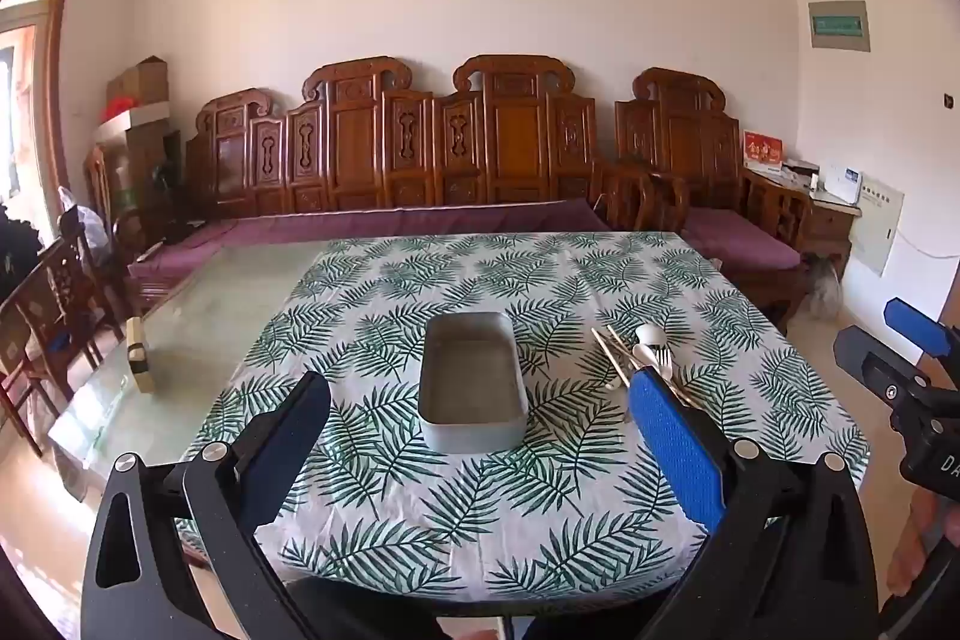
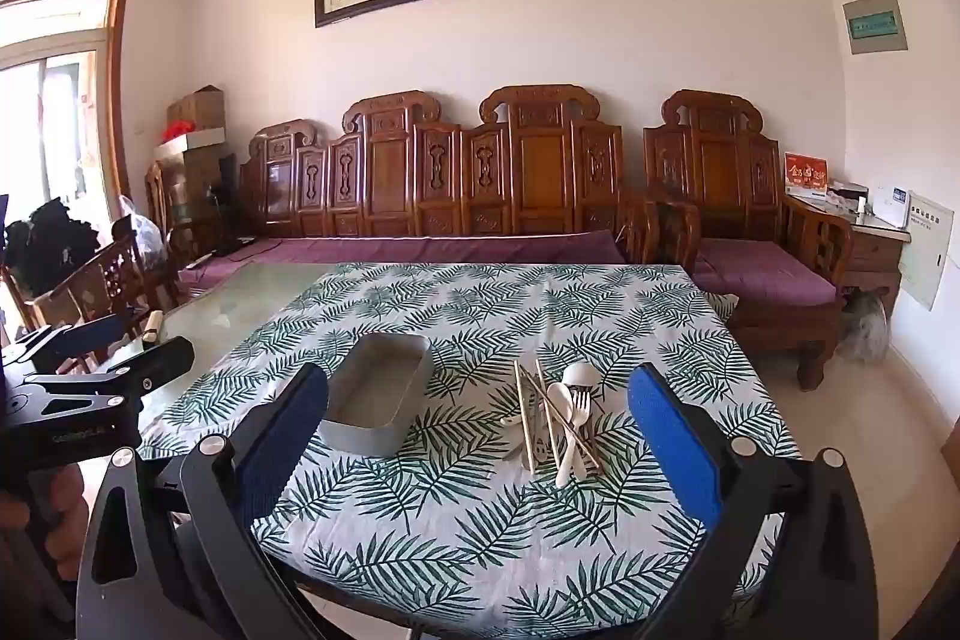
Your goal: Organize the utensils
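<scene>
Matt metal tin [image 2: 384, 403] on wrinkled leaf-print cloth [image 2: 480, 520]; wooden chopsticks [image 2: 525, 418].

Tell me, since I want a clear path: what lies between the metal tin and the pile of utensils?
Nothing: only bare leaf-print tablecloth separates the metal tin from the pile of utensils, clearest in the right wrist view.

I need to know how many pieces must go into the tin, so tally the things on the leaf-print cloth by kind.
Metal tin: 1, nothing in it
Chopsticks: about 4, crossed in the pile
White spoons: at least 2
Forks: 1 clear; more may be hidden underneath
Total: about 8 things, 7 of them utensils; the pile overlaps, so counts are approximate.
</scene>
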